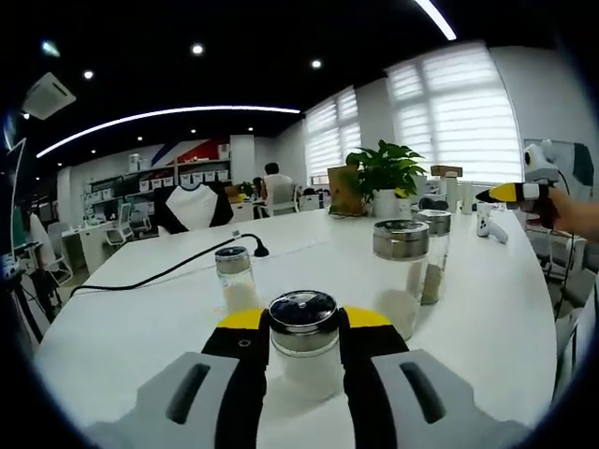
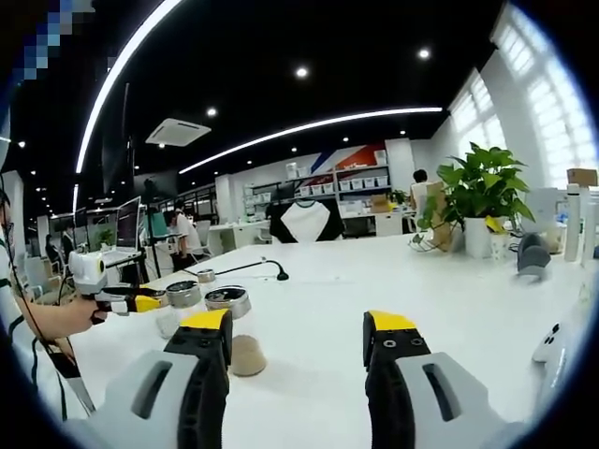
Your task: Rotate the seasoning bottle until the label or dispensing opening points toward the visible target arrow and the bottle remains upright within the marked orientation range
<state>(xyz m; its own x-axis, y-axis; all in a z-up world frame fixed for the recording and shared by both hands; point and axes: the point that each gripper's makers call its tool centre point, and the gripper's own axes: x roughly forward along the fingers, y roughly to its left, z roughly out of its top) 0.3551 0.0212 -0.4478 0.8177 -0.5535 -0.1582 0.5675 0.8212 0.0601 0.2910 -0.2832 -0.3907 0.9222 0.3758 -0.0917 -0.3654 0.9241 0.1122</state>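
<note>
Your left gripper (image 1: 304, 351) brackets the seasoning bottle (image 1: 304, 339) upright on the white table (image 1: 487, 309) — jaws close beside the glass, contact uncertain. Right gripper (image 2: 298, 351) hangs open, empty. Next: grip, then twist — no arrow visible.

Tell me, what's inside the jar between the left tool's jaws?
Through the jar's glass, a pale powder shows in the lower part. The jaws cover its sides, and its metal lid hides any dispensing holes.

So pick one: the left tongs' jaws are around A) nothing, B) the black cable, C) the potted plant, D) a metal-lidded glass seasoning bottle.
D: in the left gripper view the left tongs have their yellow-tipped jaws on either side of the seasoning bottle, which stands upright on the white table.
</note>
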